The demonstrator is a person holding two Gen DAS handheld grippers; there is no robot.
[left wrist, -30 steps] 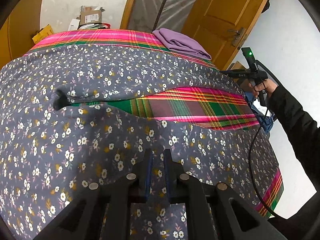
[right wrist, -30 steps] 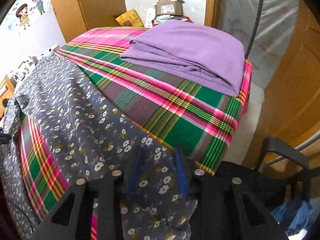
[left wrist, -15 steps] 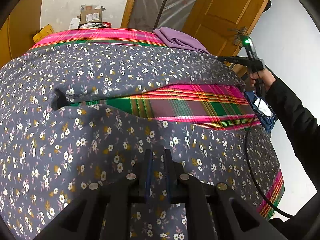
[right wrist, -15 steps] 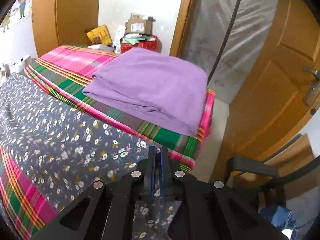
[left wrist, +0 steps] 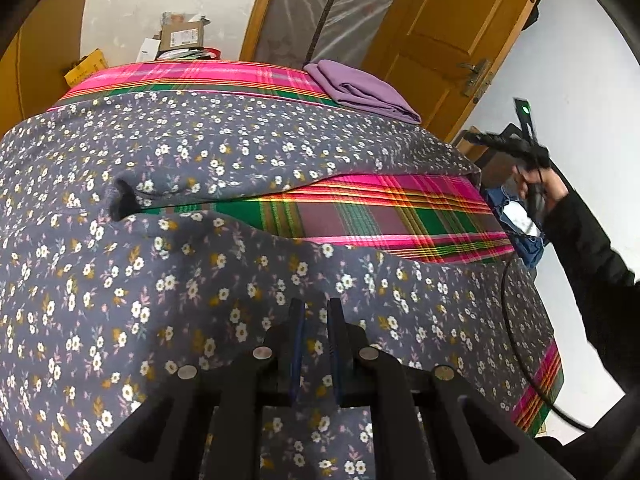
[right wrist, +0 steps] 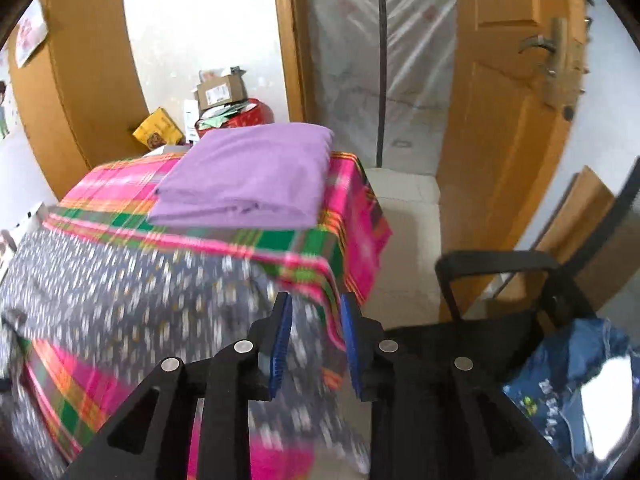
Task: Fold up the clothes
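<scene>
Right now my left gripper (left wrist: 316, 320) has its jaws closed on the near edge of the grey cotton garment printed with small white and yellow flowers (left wrist: 192, 288), a fold of it pinched between the blue pads. That garment lies spread across the bed covered in a pink, green and yellow plaid sheet (left wrist: 384, 216); two long parts of it run across the bed with a strip of plaid bare between them.

My right gripper (right wrist: 316, 344) has just been opening its jaws, and they stand apart with nothing pinched between them. It hangs off the bed's corner, the floral garment's end draped over the plaid edge just beyond it, though that view is blurred. In the left wrist view it (left wrist: 504, 142) is held clear of the bed's side by a hand (left wrist: 540, 184) in a black sleeve.

A folded lilac cloth (right wrist: 248, 172) rests on the bed's far corner, apart from the floral garment. Beside the bed stands a black chair (right wrist: 500, 280).
</scene>
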